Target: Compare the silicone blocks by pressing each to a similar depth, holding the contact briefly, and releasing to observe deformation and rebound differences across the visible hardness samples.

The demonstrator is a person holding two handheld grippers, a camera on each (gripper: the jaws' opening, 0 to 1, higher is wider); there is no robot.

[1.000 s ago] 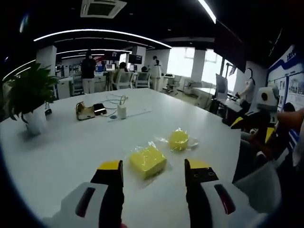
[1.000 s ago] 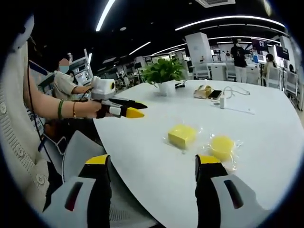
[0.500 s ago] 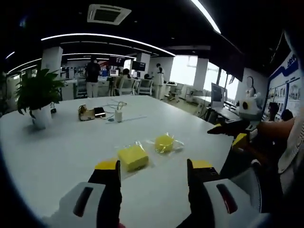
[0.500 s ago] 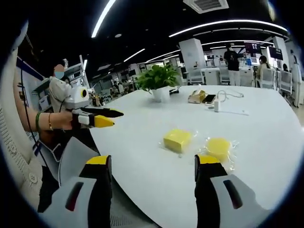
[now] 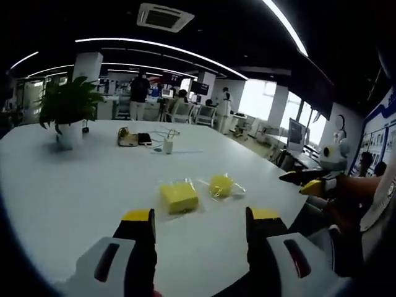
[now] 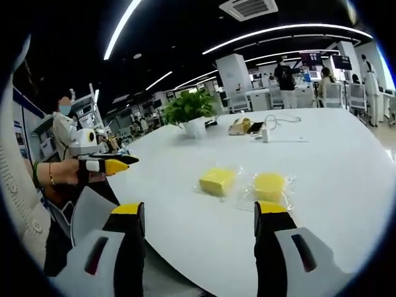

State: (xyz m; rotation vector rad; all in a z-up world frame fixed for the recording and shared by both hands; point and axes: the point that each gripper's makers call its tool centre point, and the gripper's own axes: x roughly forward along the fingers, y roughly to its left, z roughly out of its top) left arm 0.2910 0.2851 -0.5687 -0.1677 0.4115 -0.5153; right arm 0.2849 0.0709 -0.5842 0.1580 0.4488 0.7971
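Silicone samples sit untouched on the white table (image 5: 74, 185), so by my reading the pressing has not begun and this is the approach stage.

Left gripper view: the left gripper (image 5: 199, 224) has its yellow-tipped jaws spread apart with nothing between them, held above the near edge of the table. Ahead of the jaws lies a square yellow block (image 5: 179, 196) in a clear wrapper, and just beside it to the right a round yellow block (image 5: 220, 184), also wrapped; the two are near each other but not touching. Further back stand a potted plant (image 5: 69, 114) and a small white charger with cable (image 5: 167, 145). The right gripper (image 5: 307, 182) comes in at the right edge, off the table; from here I cannot tell how its jaws stand.

Right gripper view: the right gripper (image 6: 198, 223) is likewise wide apart and empty. Both blocks lie on the table beyond its jaws, square one (image 6: 217, 180) left, round one (image 6: 270, 185) right.

Next move, as I judge it: bring one gripper down onto a block, press gently, pause, lift off, then repeat on its neighbour at matching depth.
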